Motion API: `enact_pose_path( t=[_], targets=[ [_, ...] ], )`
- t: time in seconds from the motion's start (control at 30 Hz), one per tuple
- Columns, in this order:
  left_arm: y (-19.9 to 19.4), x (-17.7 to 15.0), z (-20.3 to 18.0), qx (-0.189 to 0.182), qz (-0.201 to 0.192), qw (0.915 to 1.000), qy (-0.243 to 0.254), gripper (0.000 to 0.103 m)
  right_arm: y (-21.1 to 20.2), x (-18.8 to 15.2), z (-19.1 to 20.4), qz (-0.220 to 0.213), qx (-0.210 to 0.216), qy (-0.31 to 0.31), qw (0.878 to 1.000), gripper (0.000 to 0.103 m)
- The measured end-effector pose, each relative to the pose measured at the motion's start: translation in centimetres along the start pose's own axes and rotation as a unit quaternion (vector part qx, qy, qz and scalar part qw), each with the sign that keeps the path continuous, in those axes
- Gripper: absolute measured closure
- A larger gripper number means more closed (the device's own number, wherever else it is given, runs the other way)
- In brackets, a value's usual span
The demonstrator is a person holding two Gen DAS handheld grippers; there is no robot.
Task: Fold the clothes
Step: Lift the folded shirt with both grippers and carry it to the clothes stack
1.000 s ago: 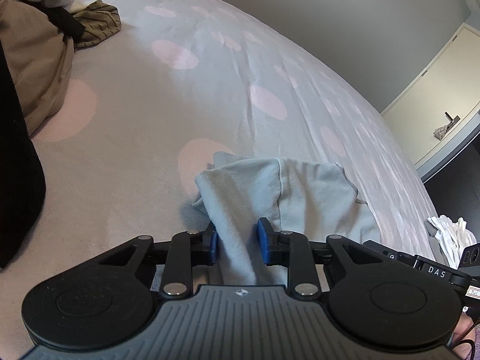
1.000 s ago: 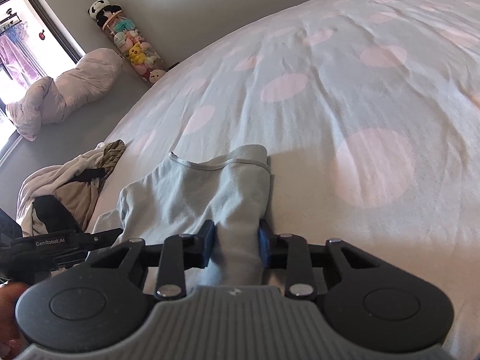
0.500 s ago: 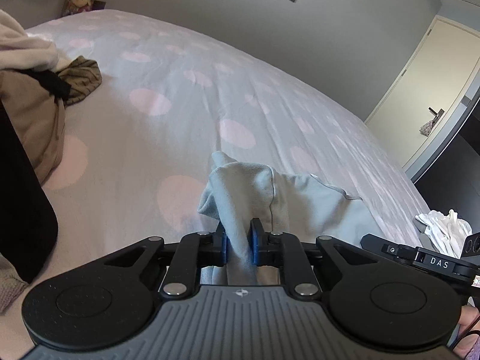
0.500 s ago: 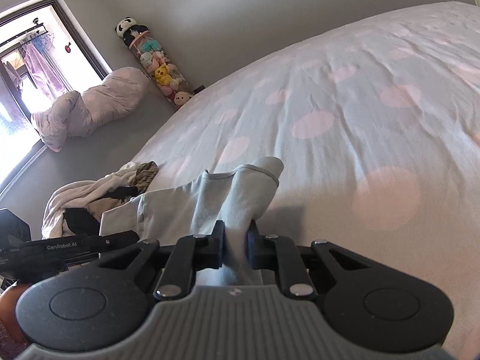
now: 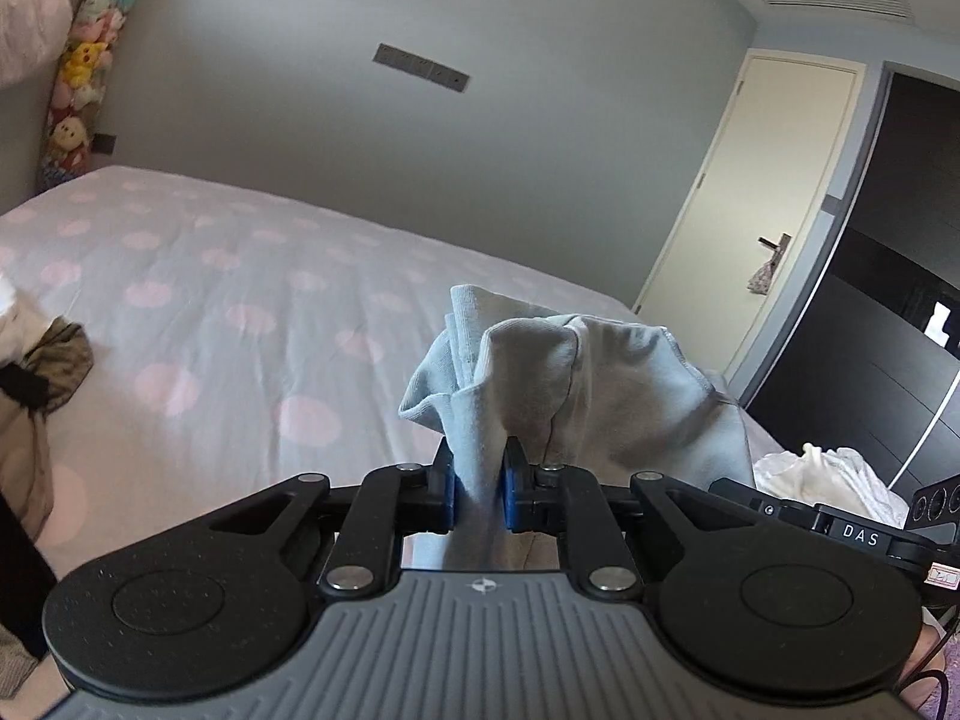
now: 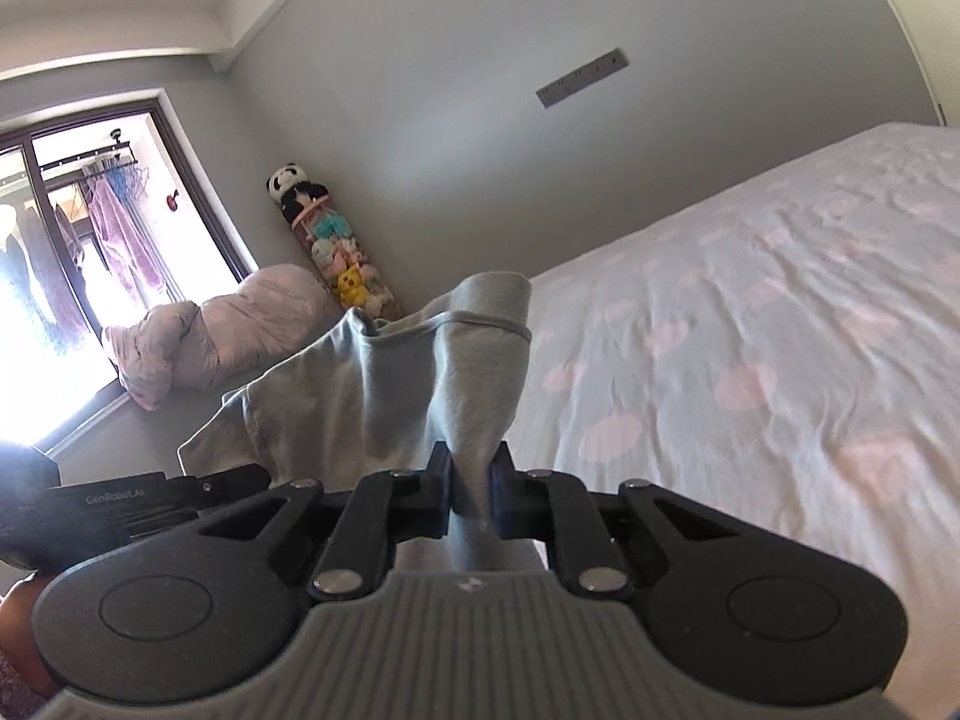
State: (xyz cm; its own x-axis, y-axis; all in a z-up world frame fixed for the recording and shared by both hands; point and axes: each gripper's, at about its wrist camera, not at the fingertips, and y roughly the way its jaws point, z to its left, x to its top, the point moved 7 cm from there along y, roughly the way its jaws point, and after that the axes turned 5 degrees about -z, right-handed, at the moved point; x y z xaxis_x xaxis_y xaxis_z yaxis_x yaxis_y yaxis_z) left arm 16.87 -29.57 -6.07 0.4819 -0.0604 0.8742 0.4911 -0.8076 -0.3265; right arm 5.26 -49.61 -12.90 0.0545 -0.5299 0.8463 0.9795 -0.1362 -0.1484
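A pale blue-grey garment (image 5: 600, 384) is lifted above the bed, bunched and hanging between both grippers. My left gripper (image 5: 478, 483) is shut on one bunched corner of it, with cloth squeezed between the blue pads. In the right wrist view the same garment (image 6: 384, 396) rises ahead, hemmed edge on top. My right gripper (image 6: 471, 489) is shut on another fold of it. The right gripper's body (image 5: 840, 531) shows at the right of the left view; the left gripper's body (image 6: 120, 501) shows at the left of the right view.
The bed (image 5: 240, 300) has a grey cover with pink dots and spreads out below. A heap of beige and striped clothes (image 5: 36, 378) lies at its left edge. White cloth (image 5: 834, 480) sits at the right. A bundled quilt (image 6: 210, 330) lies under the window.
Both grippers closed on the garment and then rose, tilting up; the cloth has left the bed surface and now hangs bunched between them.
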Motion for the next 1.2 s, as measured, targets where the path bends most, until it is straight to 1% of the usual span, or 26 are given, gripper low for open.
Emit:
enact_pose_path(
  t=[0.13, 0.3, 0.43, 0.6, 0.7, 0.8, 0.93, 1.0, 1.1, 1.2],
  targets=[
    [1.5, 1.6, -5.7, -0.044, -0.007, 0.9988, 0.021, 0.091, -4.7, 4.3, -2.1, -0.042, -0.017, -0.015, 0.999, 0.089],
    [4.8, 2.1, -13.8, -0.104, 0.003, 0.9938, 0.038, 0.091, -11.1, 9.5, -6.1, -0.071, -0.055, -0.035, 0.995, 0.089],
    [7.8, 1.8, -20.1, -0.157, 0.014, 0.9867, 0.038, 0.091, -16.4, 13.6, -9.3, -0.082, -0.089, -0.054, 0.991, 0.090],
    [11.5, 0.7, -27.6, -0.221, 0.035, 0.9742, 0.029, 0.092, -22.8, 18.4, -13.8, -0.091, -0.140, -0.075, 0.983, 0.090],
    [13.5, -0.2, -32.1, -0.257, 0.050, 0.9647, 0.026, 0.092, -26.3, 21.1, -16.5, -0.083, -0.172, -0.091, 0.977, 0.090],
    [15.2, -1.5, -36.2, -0.291, 0.068, 0.9542, 0.023, 0.092, -29.4, 23.4, -19.4, -0.072, -0.196, -0.092, 0.974, 0.090],
    [17.9, -3.8, -40.2, -0.326, 0.100, 0.9401, 0.006, 0.092, -32.9, 26.0, -23.3, -0.052, -0.231, -0.091, 0.967, 0.090],
    [19.1, -5.2, -41.7, -0.338, 0.117, 0.9338, -0.001, 0.092, -34.0, 26.8, -25.4, -0.036, -0.247, -0.087, 0.964, 0.090],
    [21.2, -7.0, -42.9, -0.344, 0.141, 0.9285, -0.003, 0.092, -33.7, 27.1, -28.7, -0.008, -0.267, -0.079, 0.960, 0.090],
    [23.5, -8.6, -42.8, -0.334, 0.163, 0.9283, -0.009, 0.092, -32.3, 26.9, -31.8, 0.015, -0.279, -0.076, 0.957, 0.090]
  ],
)
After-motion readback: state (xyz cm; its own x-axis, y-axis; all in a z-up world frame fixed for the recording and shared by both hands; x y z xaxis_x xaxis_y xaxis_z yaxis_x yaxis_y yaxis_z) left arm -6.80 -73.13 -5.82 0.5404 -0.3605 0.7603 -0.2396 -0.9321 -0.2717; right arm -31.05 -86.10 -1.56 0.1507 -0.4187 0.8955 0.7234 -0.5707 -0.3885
